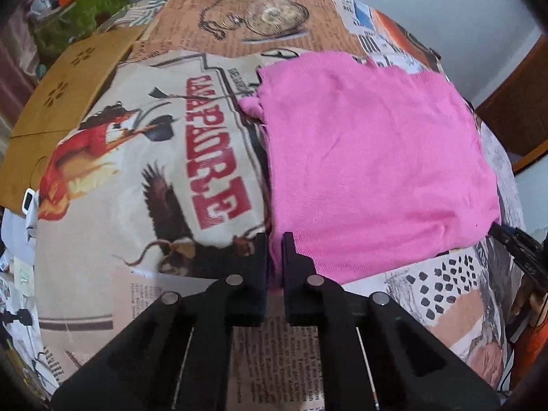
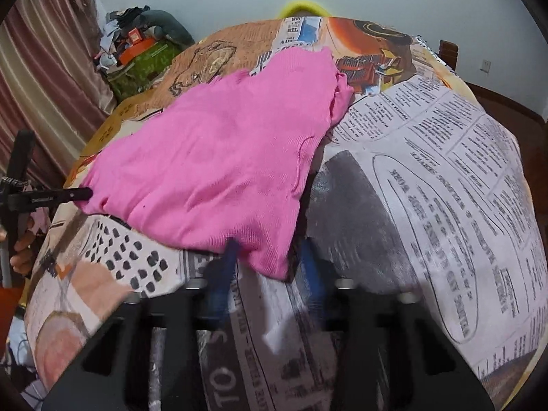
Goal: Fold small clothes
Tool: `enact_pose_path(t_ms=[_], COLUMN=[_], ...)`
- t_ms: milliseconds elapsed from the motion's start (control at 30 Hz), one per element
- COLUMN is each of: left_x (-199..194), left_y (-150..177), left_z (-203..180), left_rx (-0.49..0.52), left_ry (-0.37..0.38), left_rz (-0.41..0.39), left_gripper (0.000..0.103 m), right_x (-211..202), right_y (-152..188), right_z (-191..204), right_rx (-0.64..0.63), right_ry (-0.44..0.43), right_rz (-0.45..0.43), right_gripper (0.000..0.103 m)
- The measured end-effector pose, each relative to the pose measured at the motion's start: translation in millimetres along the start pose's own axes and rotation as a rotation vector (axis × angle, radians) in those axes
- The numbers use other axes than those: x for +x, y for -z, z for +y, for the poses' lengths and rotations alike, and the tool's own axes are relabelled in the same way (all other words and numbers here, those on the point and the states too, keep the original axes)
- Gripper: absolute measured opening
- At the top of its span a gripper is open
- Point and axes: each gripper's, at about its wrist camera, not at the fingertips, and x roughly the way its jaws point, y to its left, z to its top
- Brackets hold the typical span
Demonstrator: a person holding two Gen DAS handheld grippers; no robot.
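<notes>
Your left tongs [image 1: 275,260] pinch the pink top's [image 1: 370,157] near corner. Right tongs [image 2: 270,263] straddle the other corner, blurred; grip unclear. Next: lift both corners, fold away across the tabletop [image 2: 428,178].

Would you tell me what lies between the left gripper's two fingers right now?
A near corner of the pink garment is pinched between the left gripper's fingers; the left wrist view shows this.

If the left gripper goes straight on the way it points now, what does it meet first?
Probably nothing new: the left gripper is already shut on the near corner of the pink garment. Straight on, it would likely press the fabric onto the printed tablecloth beneath.
</notes>
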Motion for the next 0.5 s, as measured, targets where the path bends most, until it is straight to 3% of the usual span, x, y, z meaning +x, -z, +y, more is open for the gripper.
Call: enact_pose_path(t_ms=[67,233,500], left_x=[-4.7,-10.2,-26.1], left_y=[0.9,6.6,46.1], left_z=[1.9,6.1,-17.4], left_rx=[0.004,0.005,0.06], left_ry=[-0.018,-0.019,0.016], left_rz=[-0.019,-0.015,0.008], left_gripper=[0.007,0.007,0.006], right_x=[3.8,-1.3,-22.8], right_y=[0.5,2.4,2.0], right_z=[2.1,4.9,-13.6], right_rx=[-0.018,-0.078,-0.068], right_ry=[0.002,0.04,0.072], right_rz=[0.005,-0.01,-0.032], right_gripper=[0.007,0.005,0.004])
